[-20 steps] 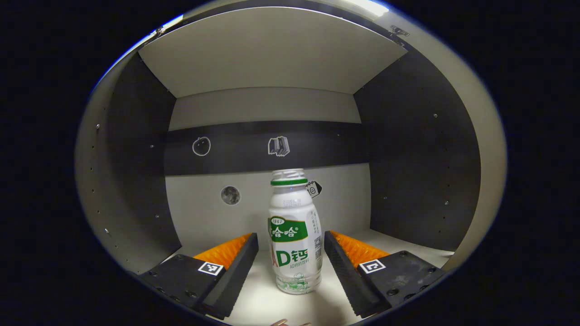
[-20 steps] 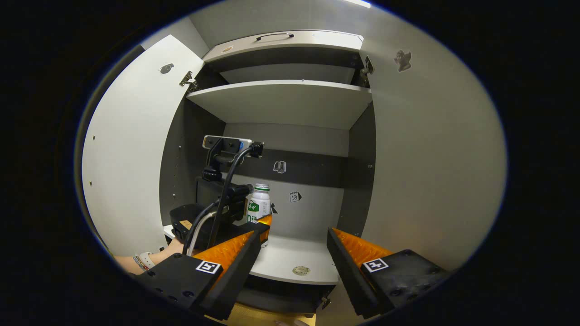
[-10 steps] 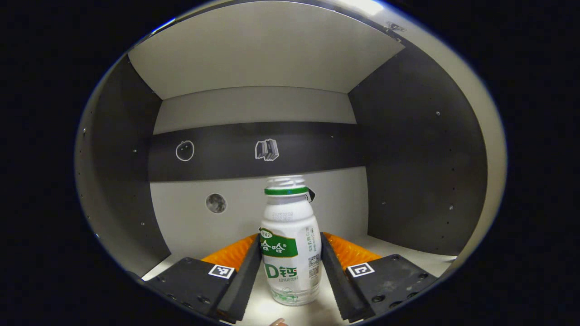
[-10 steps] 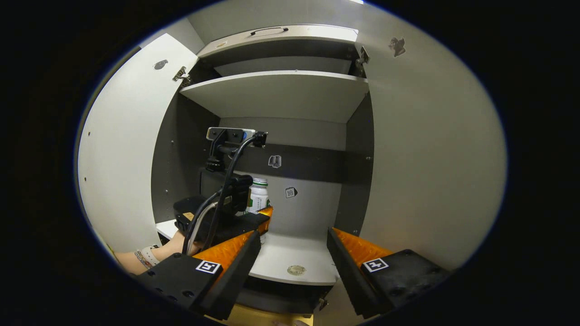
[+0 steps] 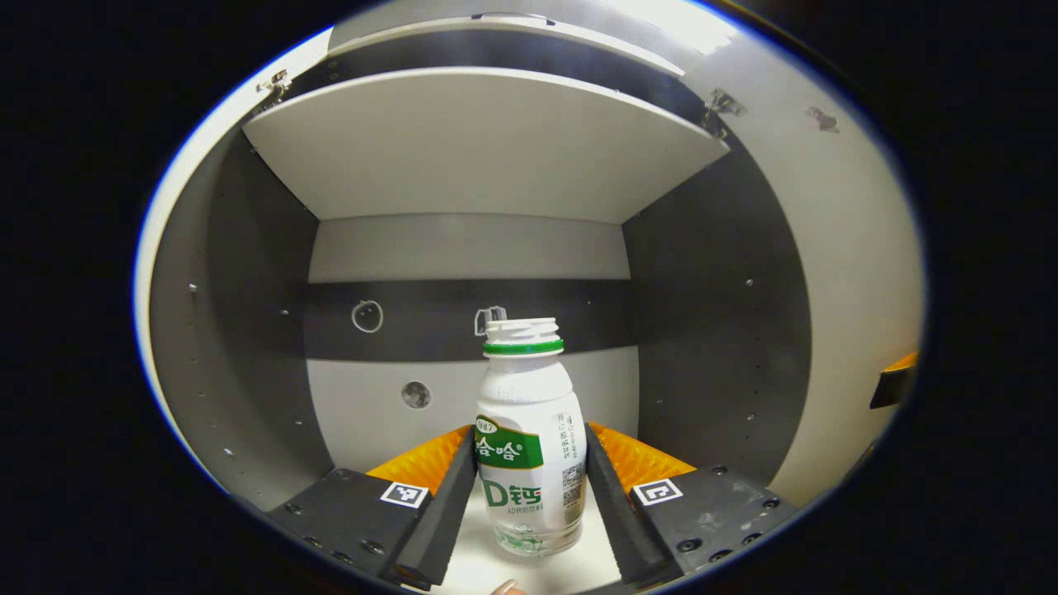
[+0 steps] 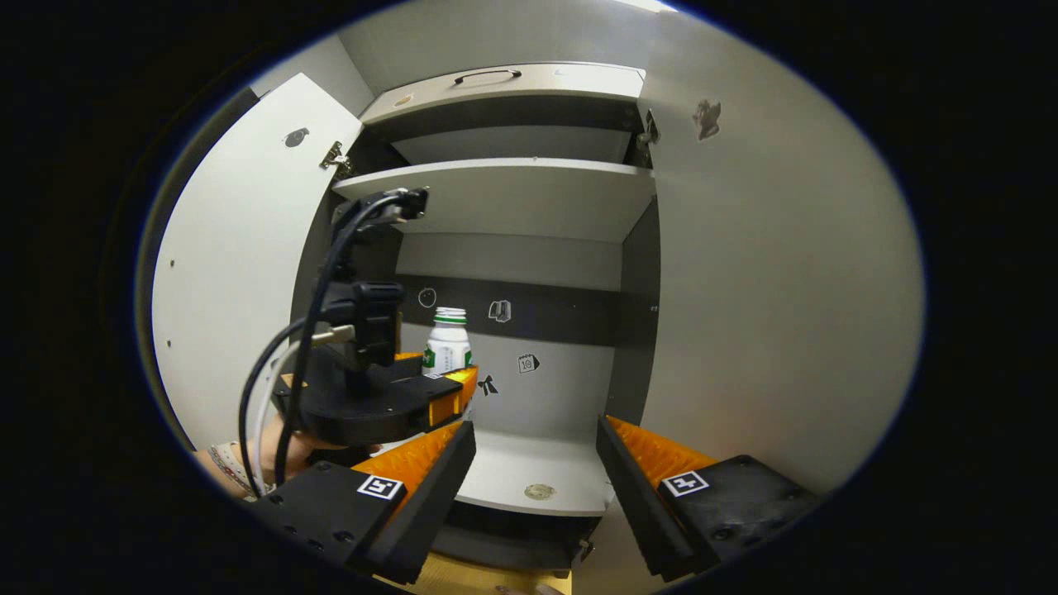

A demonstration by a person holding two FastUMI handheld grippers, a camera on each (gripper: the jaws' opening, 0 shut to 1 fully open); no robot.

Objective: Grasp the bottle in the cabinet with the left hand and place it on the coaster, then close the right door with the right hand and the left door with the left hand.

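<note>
My left claw (image 5: 529, 496) is gripping the bottle (image 5: 529, 463) by its lower body, both fingers pressing on its sides, holding it upright inside the cabinet (image 5: 463, 248) above the lower shelf (image 6: 537, 471). My right claw (image 6: 533, 479) is hanging released before the cabinet, near the right door (image 6: 777, 289), holding nothing.

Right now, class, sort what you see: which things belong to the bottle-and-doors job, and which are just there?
Belongs to the job:
- bottle, clamped between the left gripper fingers
- right door, open
- left door, open
- right gripper, open, waiting outside the cabinet

Just there:
- upper shelf
- small stickers on the back wall
- round disc on the lower shelf; it may be the coaster, I cannot tell
</note>
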